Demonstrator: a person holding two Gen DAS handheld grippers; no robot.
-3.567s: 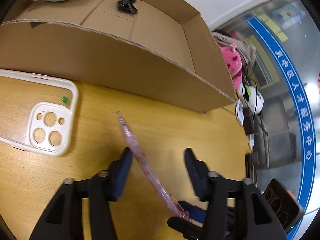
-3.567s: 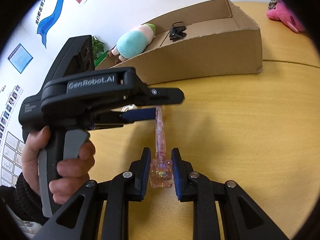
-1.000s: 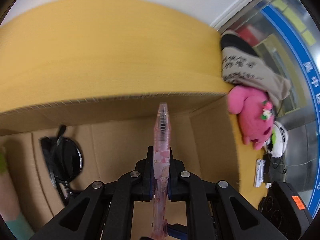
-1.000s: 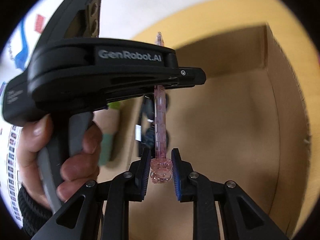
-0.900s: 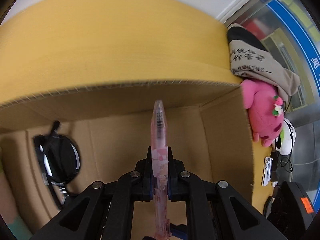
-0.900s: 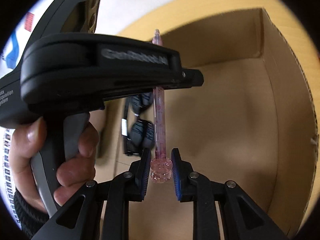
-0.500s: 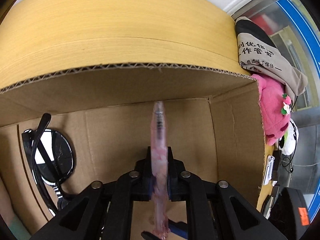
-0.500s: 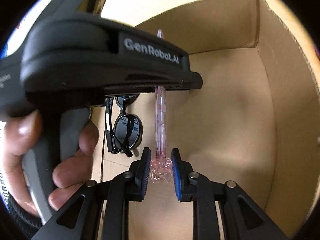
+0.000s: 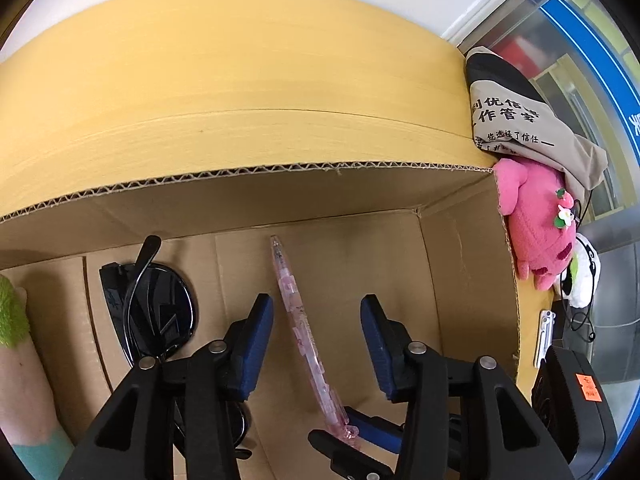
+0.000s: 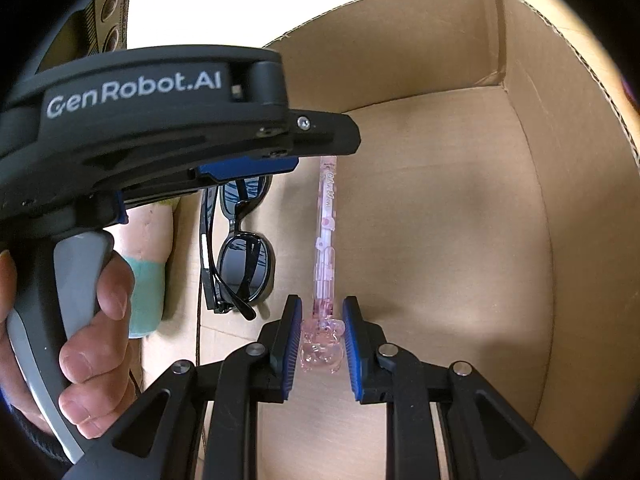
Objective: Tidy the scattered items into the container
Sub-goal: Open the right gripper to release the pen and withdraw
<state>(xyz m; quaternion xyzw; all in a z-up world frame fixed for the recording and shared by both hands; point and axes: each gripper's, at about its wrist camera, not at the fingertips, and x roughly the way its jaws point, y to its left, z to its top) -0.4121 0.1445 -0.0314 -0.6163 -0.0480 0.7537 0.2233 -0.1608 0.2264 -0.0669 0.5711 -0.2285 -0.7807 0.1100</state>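
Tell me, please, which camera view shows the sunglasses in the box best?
The right wrist view is best: the sunglasses show both dark lenses, the bridge and folded temples, lying beside the pink pen in the cardboard box. The left wrist view shows only one lens and a temple, the rest hidden behind the left gripper.

Bright, sharp, fisheye-warped edges
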